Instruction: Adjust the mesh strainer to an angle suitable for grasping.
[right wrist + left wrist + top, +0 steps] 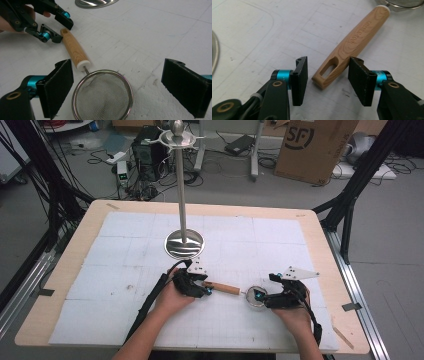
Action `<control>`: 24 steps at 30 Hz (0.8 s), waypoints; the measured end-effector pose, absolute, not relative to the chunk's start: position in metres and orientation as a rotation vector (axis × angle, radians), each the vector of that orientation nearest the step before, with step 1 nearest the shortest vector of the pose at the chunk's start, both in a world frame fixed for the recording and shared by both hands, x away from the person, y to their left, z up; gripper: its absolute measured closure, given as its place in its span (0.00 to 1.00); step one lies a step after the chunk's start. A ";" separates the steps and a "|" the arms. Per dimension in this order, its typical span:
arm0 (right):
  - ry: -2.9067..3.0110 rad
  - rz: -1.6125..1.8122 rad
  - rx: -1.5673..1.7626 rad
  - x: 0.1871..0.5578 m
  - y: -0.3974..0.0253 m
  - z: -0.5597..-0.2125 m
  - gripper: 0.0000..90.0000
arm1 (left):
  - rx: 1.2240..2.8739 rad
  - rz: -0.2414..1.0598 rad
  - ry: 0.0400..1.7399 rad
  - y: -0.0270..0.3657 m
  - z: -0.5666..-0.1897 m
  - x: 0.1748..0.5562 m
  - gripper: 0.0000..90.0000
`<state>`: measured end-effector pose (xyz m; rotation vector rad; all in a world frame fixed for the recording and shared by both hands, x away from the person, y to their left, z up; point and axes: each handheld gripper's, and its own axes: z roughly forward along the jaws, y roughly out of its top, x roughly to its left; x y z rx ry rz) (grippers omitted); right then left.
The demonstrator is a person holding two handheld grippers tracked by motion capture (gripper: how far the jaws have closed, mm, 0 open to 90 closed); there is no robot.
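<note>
A strainer lies flat on the white mat of the desk, near the front edge, handle pointing toward the person's left. The left gripper is released, its fingers spread to either side of the handle's slotted end, not touching the wood. The right gripper is also released, wide apart around the mesh bowl, one finger just beside the rim, the other well clear. A steel stand rises behind, well apart from the strainer.
</note>
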<state>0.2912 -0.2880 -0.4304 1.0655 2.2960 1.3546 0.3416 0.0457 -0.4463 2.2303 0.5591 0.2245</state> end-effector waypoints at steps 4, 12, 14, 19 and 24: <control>2.299 1.356 1.062 0.292 -0.287 -0.431 0.11 | 2.222 0.242 0.580 0.046 -0.446 0.345 0.54; 2.294 1.358 1.074 0.291 -0.289 -0.430 0.11 | 2.214 0.241 0.545 0.060 -0.440 0.336 0.50; 2.301 1.356 1.069 0.291 -0.288 -0.431 0.11 | 2.195 0.242 0.568 0.070 -0.438 0.334 0.48; 2.300 1.348 1.065 0.291 -0.288 -0.431 0.11 | 2.148 0.237 0.597 0.098 -0.432 0.326 0.44; 2.306 1.341 1.068 0.290 -0.286 -0.432 0.11 | 2.113 0.226 0.619 0.120 -0.425 0.321 0.39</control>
